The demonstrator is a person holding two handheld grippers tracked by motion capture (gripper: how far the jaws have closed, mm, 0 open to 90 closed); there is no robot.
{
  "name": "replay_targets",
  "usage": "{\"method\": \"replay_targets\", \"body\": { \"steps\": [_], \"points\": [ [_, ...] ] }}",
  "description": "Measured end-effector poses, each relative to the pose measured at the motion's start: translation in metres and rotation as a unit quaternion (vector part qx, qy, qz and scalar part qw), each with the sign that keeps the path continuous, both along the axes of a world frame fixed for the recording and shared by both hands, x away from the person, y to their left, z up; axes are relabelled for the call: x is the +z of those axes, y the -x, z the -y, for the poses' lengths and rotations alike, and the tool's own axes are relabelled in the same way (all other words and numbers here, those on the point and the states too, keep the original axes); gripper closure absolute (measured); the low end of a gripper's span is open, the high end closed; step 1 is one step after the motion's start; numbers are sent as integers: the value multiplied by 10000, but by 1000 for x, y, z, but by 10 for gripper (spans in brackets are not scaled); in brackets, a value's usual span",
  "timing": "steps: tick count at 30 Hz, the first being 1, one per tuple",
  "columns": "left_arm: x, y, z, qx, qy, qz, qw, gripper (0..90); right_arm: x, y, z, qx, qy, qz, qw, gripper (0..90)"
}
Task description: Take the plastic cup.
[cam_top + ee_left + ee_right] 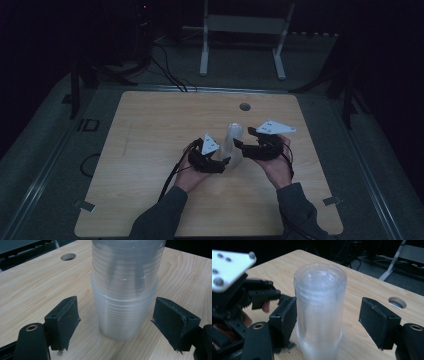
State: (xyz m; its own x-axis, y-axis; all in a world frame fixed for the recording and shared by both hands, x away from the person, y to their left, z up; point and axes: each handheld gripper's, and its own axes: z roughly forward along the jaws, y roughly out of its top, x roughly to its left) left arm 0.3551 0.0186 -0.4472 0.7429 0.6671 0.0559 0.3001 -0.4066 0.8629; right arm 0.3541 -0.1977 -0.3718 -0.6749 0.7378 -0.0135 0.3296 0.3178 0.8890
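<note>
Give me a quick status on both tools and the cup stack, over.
Left tool open, low around the cup stack. Right tool open, higher up the stack. Stack upright on the table. Nothing in the way.

Stack of cups stands upright on the table, roughly mid-table, a bit nearer my edge than the far edge. My left gripper sits just left of the stack, low by its base; stack is between its jaws, clear of both pads. My right gripper sits just right of it, higher up, jaws either side of the stack. Cable hole lies behind the stack, near the far edge.
</note>
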Motion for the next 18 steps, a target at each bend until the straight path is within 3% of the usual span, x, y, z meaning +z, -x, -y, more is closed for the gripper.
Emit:
{"method": "replay_targets", "body": {
  "steps": [9, 18],
  "points": [
    [-1, -1, 2, -10, 24, 48, 10000, 210, 2, -13, -19, 154, -27, 45, 9999, 307],
    [-3, -2, 6, -8, 22, 95, 10000, 211, 3, -19, -26, 110, -11, 4, 9999, 391]
  ]
}}
